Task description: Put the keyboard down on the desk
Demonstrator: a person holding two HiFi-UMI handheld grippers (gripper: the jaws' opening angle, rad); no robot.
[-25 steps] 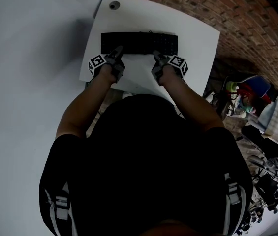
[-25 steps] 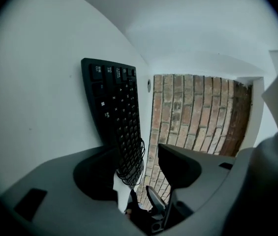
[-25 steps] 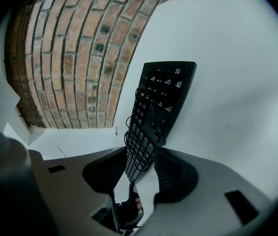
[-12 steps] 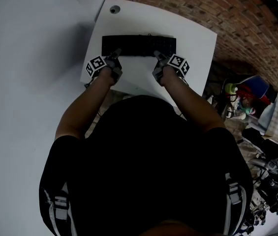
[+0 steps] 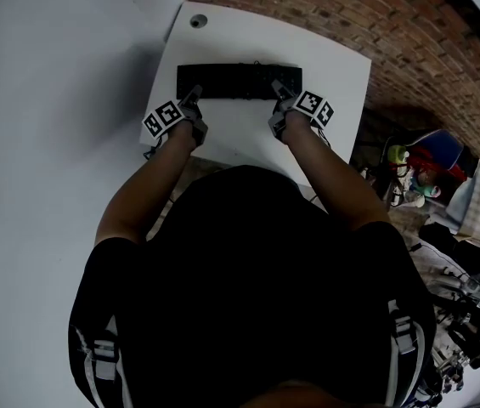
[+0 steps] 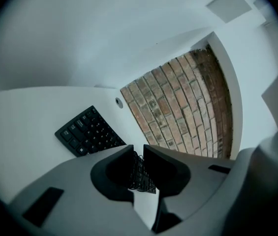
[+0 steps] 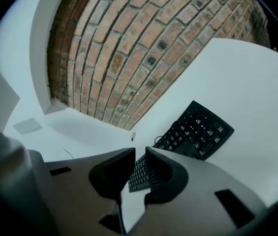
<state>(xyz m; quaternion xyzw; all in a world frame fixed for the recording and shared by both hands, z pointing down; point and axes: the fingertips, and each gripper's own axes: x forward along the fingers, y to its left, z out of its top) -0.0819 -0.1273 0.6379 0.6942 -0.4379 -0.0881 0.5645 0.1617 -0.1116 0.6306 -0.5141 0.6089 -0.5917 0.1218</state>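
Brick, red-brown and rough (image 5: 350,15), fills the far right side of the room beyond the white table (image 5: 346,83). A person in a dark top (image 5: 248,287) stands at the table's near edge with both arms stretched out over it.

The black keyboard (image 5: 235,81) lies flat on the table, a little past its middle, its long side running left to right. There is bare white table all round it.

The left gripper (image 5: 194,96) has its tip at the keyboard's near left corner, and the right gripper (image 5: 276,86) has its tip at the near edge towards the right end. I can't tell whether either tip touches the keyboard.

Each one's jaws stand only a narrow slit apart, with nothing caught between them. In the left gripper view (image 6: 139,149) and the right gripper view (image 7: 139,152) only a strip of keys shows through that slit, farther off.

A thin dark cable (image 7: 157,141) leaves the keyboard's far edge. A small round hole (image 5: 198,21) sits in the table's far left corner.
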